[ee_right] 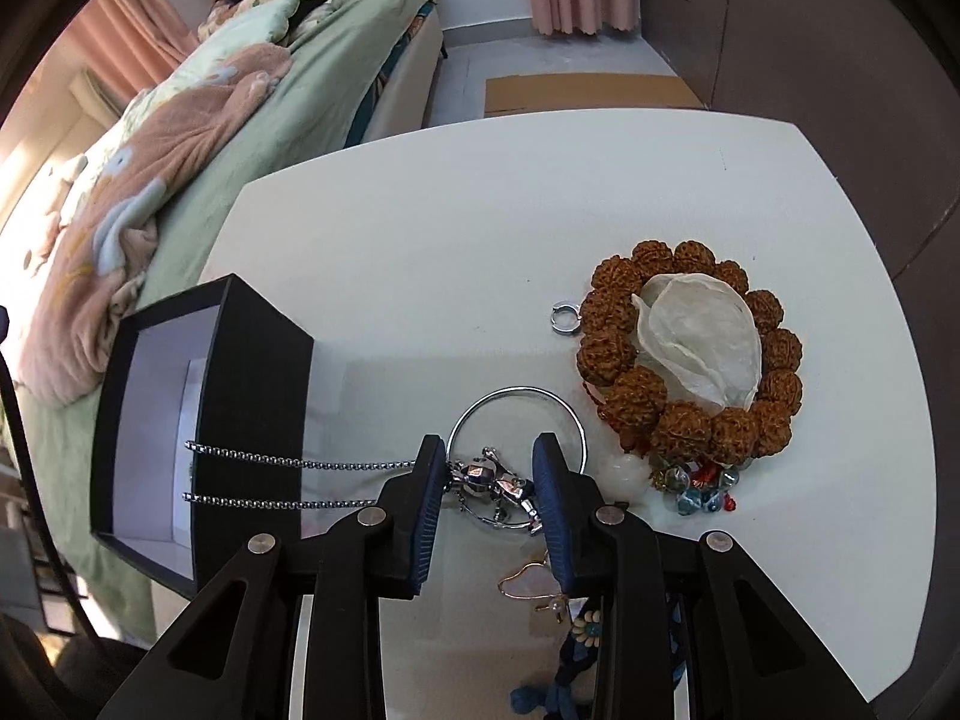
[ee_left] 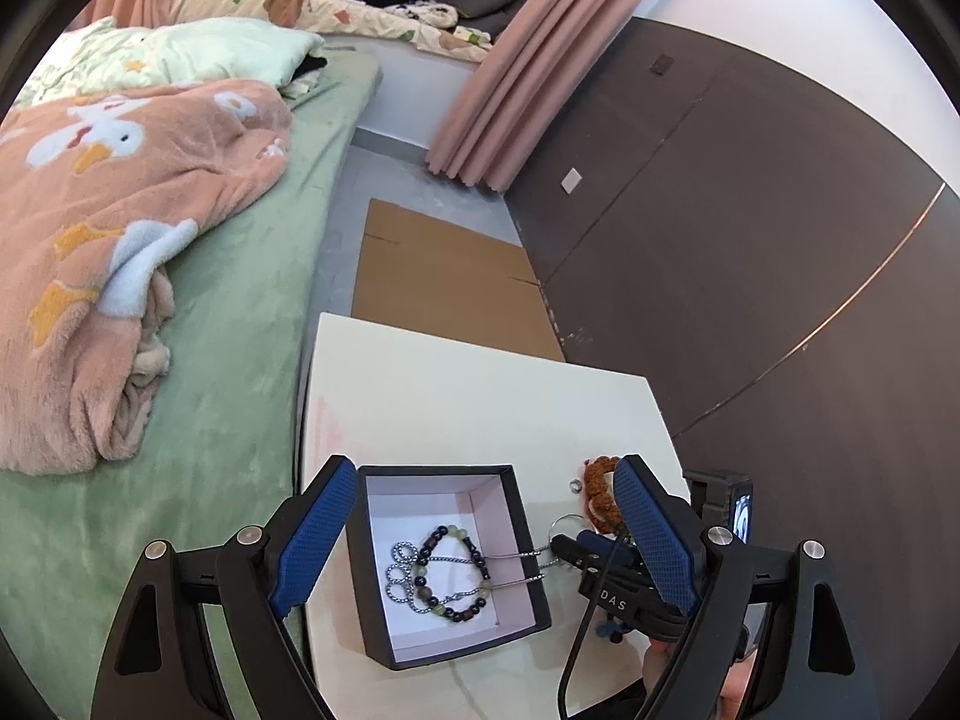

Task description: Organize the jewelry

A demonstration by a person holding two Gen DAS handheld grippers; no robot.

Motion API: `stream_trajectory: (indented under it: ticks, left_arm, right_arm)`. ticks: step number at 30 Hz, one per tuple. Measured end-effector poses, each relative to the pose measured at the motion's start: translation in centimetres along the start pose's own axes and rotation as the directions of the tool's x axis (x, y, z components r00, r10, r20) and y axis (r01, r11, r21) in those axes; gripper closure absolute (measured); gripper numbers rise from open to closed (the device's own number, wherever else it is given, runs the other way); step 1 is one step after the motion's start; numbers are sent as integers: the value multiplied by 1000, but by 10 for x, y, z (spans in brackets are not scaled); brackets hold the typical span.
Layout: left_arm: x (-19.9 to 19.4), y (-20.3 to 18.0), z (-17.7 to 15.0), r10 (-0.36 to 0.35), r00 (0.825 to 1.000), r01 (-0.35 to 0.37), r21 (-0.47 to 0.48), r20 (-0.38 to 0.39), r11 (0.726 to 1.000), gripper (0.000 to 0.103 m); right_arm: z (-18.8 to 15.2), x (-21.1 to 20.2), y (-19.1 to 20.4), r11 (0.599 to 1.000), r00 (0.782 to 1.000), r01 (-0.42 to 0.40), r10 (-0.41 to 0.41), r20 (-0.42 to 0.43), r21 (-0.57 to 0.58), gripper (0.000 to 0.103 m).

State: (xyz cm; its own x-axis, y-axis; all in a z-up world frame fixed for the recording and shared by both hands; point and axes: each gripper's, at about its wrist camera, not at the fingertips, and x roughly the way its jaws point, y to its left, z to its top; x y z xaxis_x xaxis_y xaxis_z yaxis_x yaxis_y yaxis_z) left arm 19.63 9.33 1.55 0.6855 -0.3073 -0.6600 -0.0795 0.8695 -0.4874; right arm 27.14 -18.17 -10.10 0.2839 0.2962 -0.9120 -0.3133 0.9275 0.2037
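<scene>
Clearly the thing in hand is the silver necklace, and its pendant (ee_right: pixel 495 483), a small shiny metal figure, lies on the white table (ee_right: pixel 420 252) between the blue pads of the right gripper (ee_right: pixel 491 480). These jaws stand narrow, and both pads seem to touch the figure, though I cannot say how firmly they press it. I judge the pendant to be hard, smooth and slippery, with some weight for its size, so it is the best place to take hold; the chain (ee_right: pixel 288 480) is thin and limp, follows wherever the pendant goes, and may catch on an edge. Behind the pendant lies a plain metal ring (ee_right: pixel 517 414), which I think is a bangle, stiff and light. From the pendant the two strands of chain run left, over the wall of the black box (ee_left: pixel 534 558), and the rest of the chain lies inside with a beaded bracelet (ee_left: pixel 456 570). So the necklace is half in the box and half outside. The left gripper (ee_left: pixel 480 546) stands wide open around the box with nothing pressed, one pad just beside each side wall. Farther on the table rest a bracelet of big brown seeds (ee_right: pixel 690 360), rough and easy to grip, and a small silver ring (ee_right: pixel 564 318).
</scene>
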Motion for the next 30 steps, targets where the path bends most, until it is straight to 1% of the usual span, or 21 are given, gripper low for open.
stream_trajectory:
  ticks: [2, 3, 4, 6, 8, 13, 17, 19, 22, 24, 25, 27, 30]
  left_arm:
    - [-1, 0, -1, -1, 1000, 1, -3, 2, 1000, 15]
    - [-1, 0, 0, -1, 1000, 1, -4, 1, 1000, 15]
    - [-1, 1, 0, -2, 1000, 2, -6, 2, 1000, 15]
    - [-2, 2, 0, -3, 1000, 3, -11, 4, 1000, 15]
    - [-2, 3, 1, -1, 1000, 1, -15, 4, 1000, 15]
    - [-2, 5, 2, 0, 1000, 0, -17, 3, 1000, 15]
    - [-6, 5, 2, 0, 1000, 0, -12, 10, 1000, 15]
    - [-8, 5, 3, 4, 1000, -4, -11, 17, 1000, 15]
    - [-11, 7, 4, 12, 1000, -11, -16, 26, 1000, 15]
    - [-11, 9, 4, 16, 1000, -16, -21, 27, 1000, 15]
    - [-11, 9, 5, 19, 999, -19, -21, 26, 1000, 15]
    - [-10, 11, 5, 25, 999, -25, -25, 24, 999, 15]
    - [-10, 15, 6, 31, 999, -30, -35, 24, 999, 15]
  right_arm:
    - [1, -1, -3, 1000, 1000, -6, 6, 2, 15, 75]
    - [1, -2, -5, 999, 1000, -18, 18, 3, 31, 83]
    - [2, -3, -7, 998, 999, -36, 36, 4, 46, 86]
    - [2, -6, -12, 995, 998, -63, 63, 4, 77, 86]
    - [1, -7, -14, 993, 998, -70, 69, 8, 94, 86]
    - [2, -22, -12, 987, 992, -121, 115, 61, 110, 86]
    - [3, -40, -7, 975, 974, -197, 183, 130, 101, 86]
    - [4, -49, -1, 968, 961, -237, 220, 165, 87, 86]
    - [4, -62, 8, 946, 929, -317, 296, 221, 64, 86]
    - [3, -74, 17, 924, 894, -382, 359, 267, 37, 86]
    - [3, -77, 21, 915, 881, -403, 379, 282, 28, 86]
    - [3, -87, 31, 884, 836, -467, 442, 324, -3, 86]
    - [4, -91, 45, 842, 783, -539, 513, 351, -29, 86]
